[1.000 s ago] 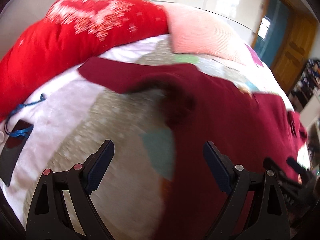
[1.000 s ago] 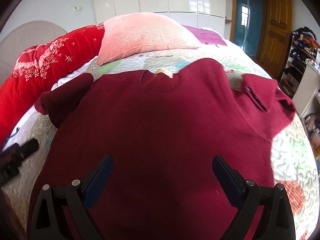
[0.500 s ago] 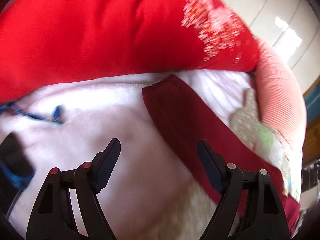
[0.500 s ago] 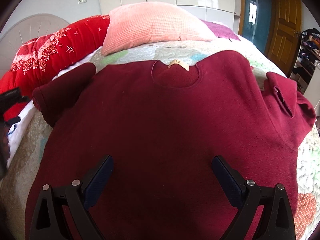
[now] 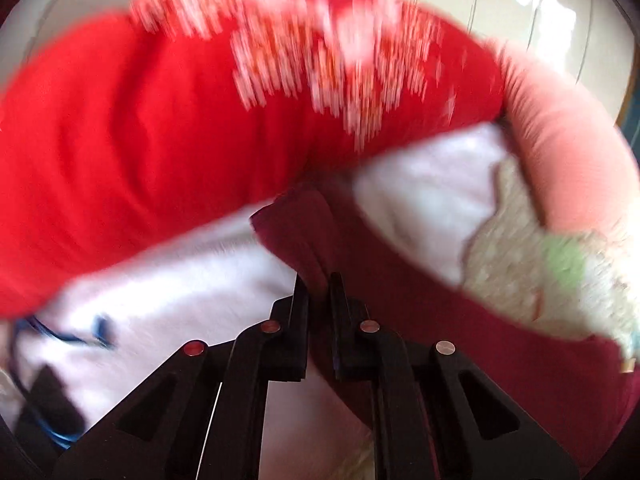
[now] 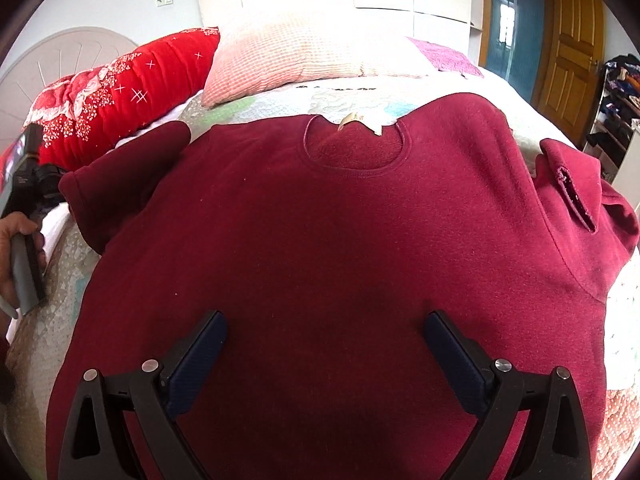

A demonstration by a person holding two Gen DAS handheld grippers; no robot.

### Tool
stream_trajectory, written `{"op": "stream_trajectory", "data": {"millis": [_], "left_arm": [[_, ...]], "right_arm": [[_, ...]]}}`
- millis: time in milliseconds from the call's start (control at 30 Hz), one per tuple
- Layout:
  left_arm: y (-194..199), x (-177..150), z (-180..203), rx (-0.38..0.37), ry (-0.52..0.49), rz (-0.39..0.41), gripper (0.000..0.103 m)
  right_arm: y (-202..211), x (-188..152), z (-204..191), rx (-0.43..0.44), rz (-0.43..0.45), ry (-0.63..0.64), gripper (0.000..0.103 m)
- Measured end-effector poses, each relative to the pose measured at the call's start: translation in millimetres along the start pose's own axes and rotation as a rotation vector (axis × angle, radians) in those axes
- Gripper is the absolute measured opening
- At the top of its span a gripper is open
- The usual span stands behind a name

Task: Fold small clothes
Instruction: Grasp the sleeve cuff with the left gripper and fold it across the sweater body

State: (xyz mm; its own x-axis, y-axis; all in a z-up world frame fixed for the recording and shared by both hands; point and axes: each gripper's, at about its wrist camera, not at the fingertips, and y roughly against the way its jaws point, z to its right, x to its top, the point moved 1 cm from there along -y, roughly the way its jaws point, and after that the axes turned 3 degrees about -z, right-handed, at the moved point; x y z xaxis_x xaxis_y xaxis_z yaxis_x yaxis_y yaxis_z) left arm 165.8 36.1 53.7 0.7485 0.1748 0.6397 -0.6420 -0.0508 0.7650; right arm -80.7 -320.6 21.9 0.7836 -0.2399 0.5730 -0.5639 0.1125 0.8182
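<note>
Lying front-up across the quilted bed [image 6: 624, 320], the maroon sweater [image 6: 328, 240] is found with its neckline toward the pillows and its hem toward the right wrist camera; its long axis therefore runs away from that camera, and the two sleeves branch off to either side.

The left gripper [image 5: 318, 280] is observed at the end of the left sleeve [image 5: 304, 224]; its jaws have just been closing and are now pressed together on the sleeve fabric near the cuff, a fold of maroon cloth being pinched between them. The sleeve is seen to run from the pinch toward the lower right of the left wrist view, back to the sweater body; the fold line is thus judged to lie on that side, and the coming move is judged to be a carry of the cuff inward across the chest. Motion blur is noted in this view, so the depth of the bite cannot be stated.

The right gripper [image 6: 324, 344] is noted above the lower front of the sweater, jaws spread wide, nothing between them; contact with the cloth cannot be confirmed. The right sleeve [image 6: 580, 200] lies doubled over at the far right, apart from either gripper; the right gripper is the nearer to it.

A red patterned cushion [image 5: 200, 100] and a pink pillow [image 6: 304, 56] are recorded beyond the neckline, clear of the garment.
</note>
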Motion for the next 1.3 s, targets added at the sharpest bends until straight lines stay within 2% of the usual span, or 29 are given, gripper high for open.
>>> {"op": "stream_trajectory", "data": {"millis": [67,200,300,367,500,600,700,800,900,967,1033,1067,1167,1233,1267,1300], "left_arm": [[29,21,-16,0.004,0.037,0.063,0.007],[79,64,-38,0.081,0.025,0.191,0.007],[107,72,-43,0.016,0.038,0.203,0.007],[122,68,-26,-0.037,0.013,0.217,0.007],[155,39,41,-0.227,-0.11,0.199,0.007],[186,9,97,-0.37,-0.216,0.198,0.007],[203,-30,156,-0.506,-0.296,0.154,0.007],[190,-81,217,-0.588,-0.361,0.052,0.007],[157,-129,260,-0.6,-0.388,-0.061,0.007],[138,-154,276,-0.592,-0.389,-0.104,0.007],[115,-174,291,-0.624,-0.401,-0.185,0.012],[112,-182,295,-0.633,-0.418,-0.212,0.016],[119,-188,295,-0.687,-0.454,-0.277,0.04],[138,-179,278,-0.712,-0.461,-0.245,0.04],[149,-171,266,-0.713,-0.464,-0.208,0.044],[160,-162,253,-0.705,-0.462,-0.169,0.055]], "right_arm": [[0,0,0,0.005,0.002,-0.004,0.1],[1,0,-1,0.001,0.0,-0.001,0.1],[1,1,-1,0.004,0.002,-0.005,0.1],[3,2,1,0.013,0.001,-0.01,0.099],[20,6,13,0.038,0.005,-0.05,0.099],[43,13,36,0.013,0.049,-0.083,0.099],[61,20,64,-0.003,0.077,-0.142,0.099],[75,23,98,-0.019,0.108,-0.22,0.099],[82,22,129,-0.039,0.121,-0.29,0.099],[83,18,146,-0.055,0.113,-0.326,0.099],[85,15,158,-0.07,0.1,-0.347,0.099],[88,13,164,-0.074,0.099,-0.353,0.099],[95,11,171,-0.094,0.113,-0.349,0.099],[97,15,168,-0.066,0.129,-0.347,0.099],[96,19,165,-0.049,0.131,-0.344,0.099],[94,22,162,-0.026,0.129,-0.334,0.099]]}}
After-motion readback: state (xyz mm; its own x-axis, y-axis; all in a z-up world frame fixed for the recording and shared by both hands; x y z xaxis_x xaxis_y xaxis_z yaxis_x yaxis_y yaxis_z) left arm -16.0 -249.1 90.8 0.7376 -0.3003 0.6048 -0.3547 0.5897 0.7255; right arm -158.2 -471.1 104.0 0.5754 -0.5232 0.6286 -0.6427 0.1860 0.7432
